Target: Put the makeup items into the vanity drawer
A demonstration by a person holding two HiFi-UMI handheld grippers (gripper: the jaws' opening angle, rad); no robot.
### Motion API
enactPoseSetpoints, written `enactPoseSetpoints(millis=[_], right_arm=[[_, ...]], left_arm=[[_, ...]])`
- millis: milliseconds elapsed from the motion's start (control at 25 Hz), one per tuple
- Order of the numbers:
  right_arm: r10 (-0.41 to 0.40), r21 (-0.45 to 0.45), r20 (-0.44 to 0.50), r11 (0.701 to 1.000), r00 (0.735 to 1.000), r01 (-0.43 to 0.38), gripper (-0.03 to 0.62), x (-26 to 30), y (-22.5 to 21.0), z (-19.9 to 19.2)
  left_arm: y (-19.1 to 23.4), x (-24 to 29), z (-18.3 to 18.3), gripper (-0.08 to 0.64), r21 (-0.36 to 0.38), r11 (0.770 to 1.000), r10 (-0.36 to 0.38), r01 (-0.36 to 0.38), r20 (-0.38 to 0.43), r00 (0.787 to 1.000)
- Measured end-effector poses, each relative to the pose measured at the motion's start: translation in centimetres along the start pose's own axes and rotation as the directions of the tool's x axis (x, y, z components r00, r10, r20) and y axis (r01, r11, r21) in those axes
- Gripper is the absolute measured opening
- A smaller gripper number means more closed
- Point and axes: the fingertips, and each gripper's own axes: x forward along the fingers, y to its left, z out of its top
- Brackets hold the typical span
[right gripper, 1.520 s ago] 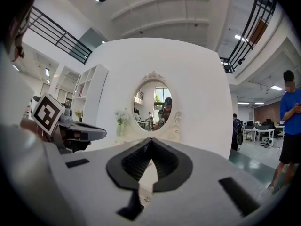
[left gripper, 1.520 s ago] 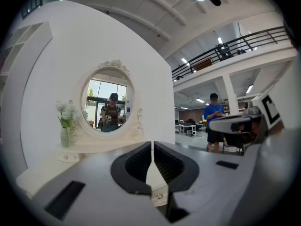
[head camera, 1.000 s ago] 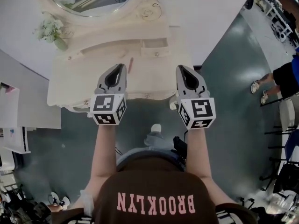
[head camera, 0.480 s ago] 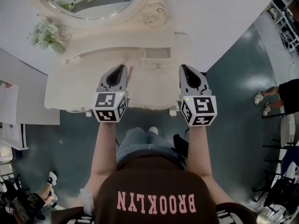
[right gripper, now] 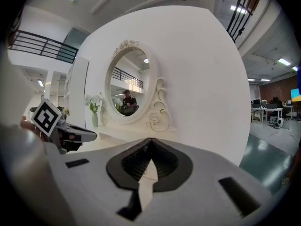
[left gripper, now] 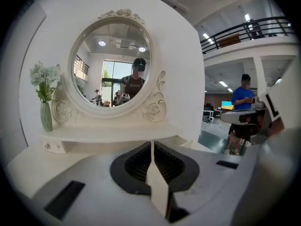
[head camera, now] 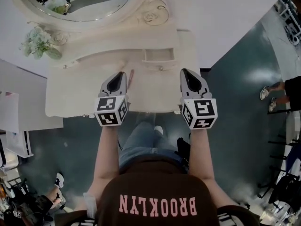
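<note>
The left gripper (head camera: 121,74) and right gripper (head camera: 185,72), matte grey shells with ribbed black pads, both have their jaws pressed together on nothing, above the smooth cream vanity (head camera: 80,95). A slim pink makeup stick (head camera: 131,76) lies on its top, just beside the left tips. Behind stand a carved oval mirror (head camera: 89,4) and a vase of pale flowers (head camera: 38,40).

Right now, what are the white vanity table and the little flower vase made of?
The vanity looks like painted wood, maybe molded resin: cream, matte, with carved roses and scrolls around the mirror. The vase looks like pale green glass, smooth and slightly see-through, though it could be plastic.
</note>
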Motion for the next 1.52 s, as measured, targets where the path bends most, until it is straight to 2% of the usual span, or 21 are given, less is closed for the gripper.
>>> enactPoseSetpoints(millis=[200, 400, 480, 560, 840, 1120, 1240, 1360, 1400, 1520], right_arm=[[-0.005, 0.033, -0.043, 0.999, 0.999, 0.007, -0.005, 1.0, -0.7, -2.0], [-0.012, 0.044, -0.093, 0.999, 0.996, 0.016, -0.005, 2.4, -1.0, -4.0], [-0.019, 0.051, -0.109, 0.998, 0.994, 0.025, -0.005, 2.7, -1.4, -4.7], [-0.027, 0.06, -0.127, 0.998, 0.992, 0.034, -0.005, 2.9, -1.8, -5.4], [-0.015, 0.063, -0.189, 0.998, 0.982, 0.028, -0.005, 4.1, -1.4, -7.8], [-0.001, 0.052, -0.221, 0.999, 0.975, 0.013, -0.005, 4.4, -0.8, -9.3], [-0.003, 0.046, -0.224, 0.999, 0.975, 0.013, -0.005, 4.2, -0.9, -9.4], [-0.006, 0.044, -0.221, 0.999, 0.975, 0.016, -0.005, 4.1, -1.0, -9.3], [-0.006, 0.04, -0.217, 0.999, 0.976, 0.015, -0.005, 4.0, -1.1, -9.1], [-0.006, 0.028, -0.2, 1.0, 0.98, 0.012, -0.005, 3.7, -1.1, -8.3]], left_arm=[[0.3, 1.7, -2.3, 0.017, -0.022, 1.0, -0.005, 0.003, -0.092, 0.996], [0.8, 3.5, -5.2, 0.025, -0.068, 0.997, -0.051, 0.039, -0.172, 0.984], [0.6, 4.3, -6.5, 0.124, -0.081, 0.995, -0.073, 0.057, -0.215, 0.974], [0.4, 4.8, -7.9, 0.149, -0.091, 0.994, -0.086, 0.064, -0.262, 0.961], [1.2, 5.9, -12.0, 0.147, -0.102, 0.994, -0.079, 0.043, -0.378, 0.922], [1.3, 6.1, -14.4, 0.126, -0.095, 0.994, -0.085, 0.049, -0.431, 0.898], [1.3, 6.0, -15.1, 0.116, -0.079, 0.996, -0.074, 0.044, -0.447, 0.892], [1.4, 6.0, -15.3, 0.069, -0.057, 0.998, -0.051, 0.028, -0.454, 0.89], [1.5, 6.0, -15.3, 0.04, -0.057, 0.998, -0.044, 0.02, -0.453, 0.89], [1.7, 5.6, -15.0, 0.038, -0.079, 0.997, -0.035, 0.0, -0.443, 0.896]])
